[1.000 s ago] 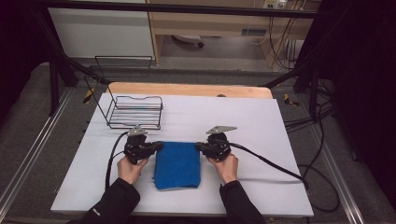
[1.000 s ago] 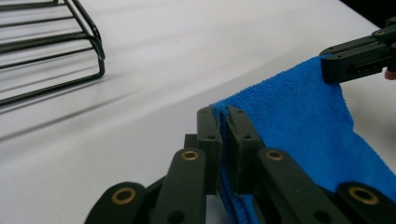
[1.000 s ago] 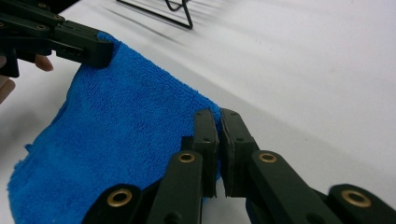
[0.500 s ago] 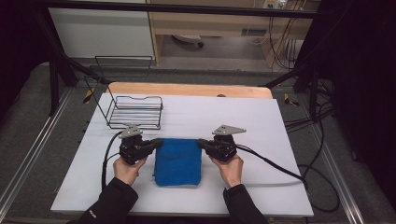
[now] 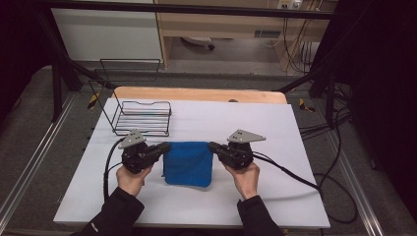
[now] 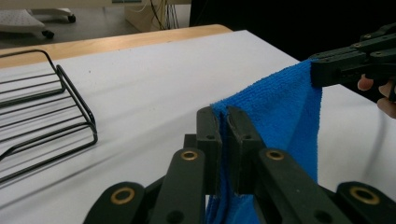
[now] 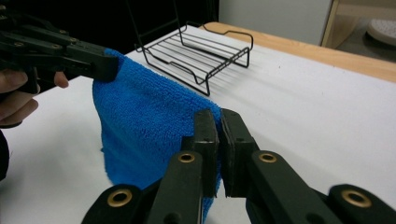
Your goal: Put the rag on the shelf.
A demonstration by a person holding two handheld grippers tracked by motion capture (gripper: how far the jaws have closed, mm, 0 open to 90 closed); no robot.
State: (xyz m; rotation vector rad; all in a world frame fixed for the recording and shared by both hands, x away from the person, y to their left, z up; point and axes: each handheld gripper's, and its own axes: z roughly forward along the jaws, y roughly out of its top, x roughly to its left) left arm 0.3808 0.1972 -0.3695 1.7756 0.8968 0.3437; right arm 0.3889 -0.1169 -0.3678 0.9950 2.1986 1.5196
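A blue terry cloth (image 5: 189,163) hangs stretched between the two grippers above the white table top (image 5: 275,128), its lower edge touching or just over the surface. My left gripper (image 5: 166,146) is shut on the cloth's upper left corner. In the left gripper view its jaws (image 6: 223,126) pinch the cloth (image 6: 280,107) edge. My right gripper (image 5: 212,146) is shut on the upper right corner. The right gripper view shows the same pinch (image 7: 219,126), with the cloth (image 7: 144,121) running across to the other gripper (image 7: 100,63).
A black wire rack (image 5: 142,117) stands on the table behind the left gripper; it also appears as a rack (image 6: 42,107) and a rack (image 7: 205,53) in the gripper views. A wooden board (image 5: 196,94) lines the far edge. Cables (image 5: 295,174) trail right.
Both grippers have risen with the cloth's top corners. The cloth lay flat on the table a second ago and now hangs from them.
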